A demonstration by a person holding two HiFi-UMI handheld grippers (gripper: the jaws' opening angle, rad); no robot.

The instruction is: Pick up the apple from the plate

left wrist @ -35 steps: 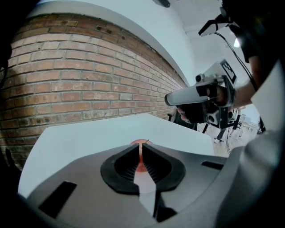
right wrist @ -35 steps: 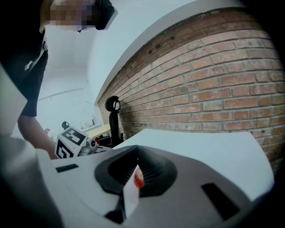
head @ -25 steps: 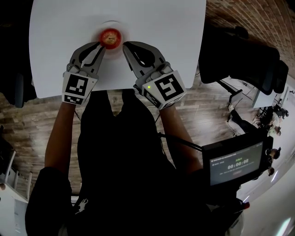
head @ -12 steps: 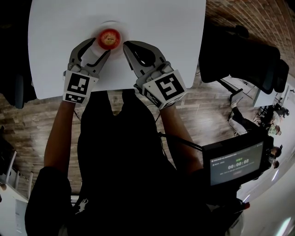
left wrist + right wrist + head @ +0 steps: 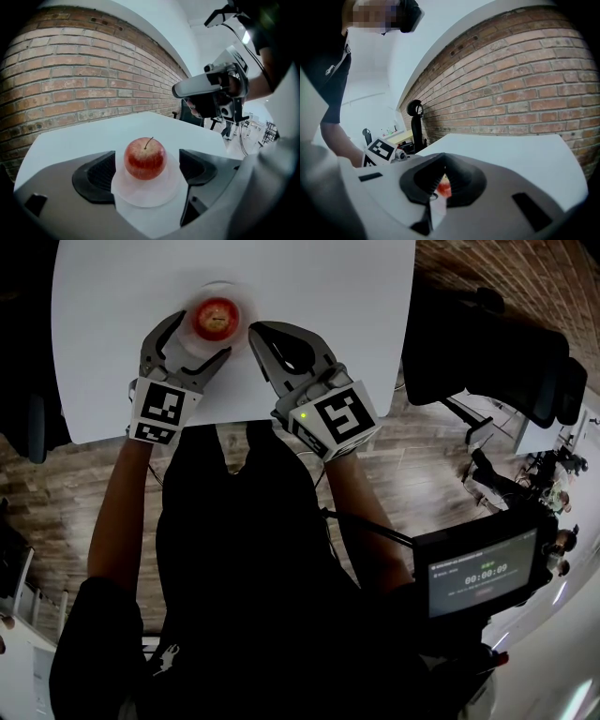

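Note:
A red apple (image 5: 215, 317) (image 5: 145, 157) with a thin stem stands on a small white plate (image 5: 234, 298) (image 5: 146, 196) at the far side of the white table (image 5: 328, 296). My left gripper (image 5: 200, 335) (image 5: 146, 162) is open. Its jaws have just been opening and now stand one on each side of the apple, with a gap at both pads. My right gripper (image 5: 254, 332) (image 5: 440, 176) rests just right of the plate, shut and empty. Through its narrow slit a sliver of the apple (image 5: 444, 187) shows.
A brick wall (image 5: 70, 79) runs behind the table. Black office chairs (image 5: 497, 352) stand to the right on the wooden floor. A small screen (image 5: 483, 568) hangs at the person's right hip. The table's near edge (image 5: 234, 423) lies just behind both grippers.
The left gripper's jaws have spread from shut to wide and slid forward around the apple. The right gripper has stayed where it was.

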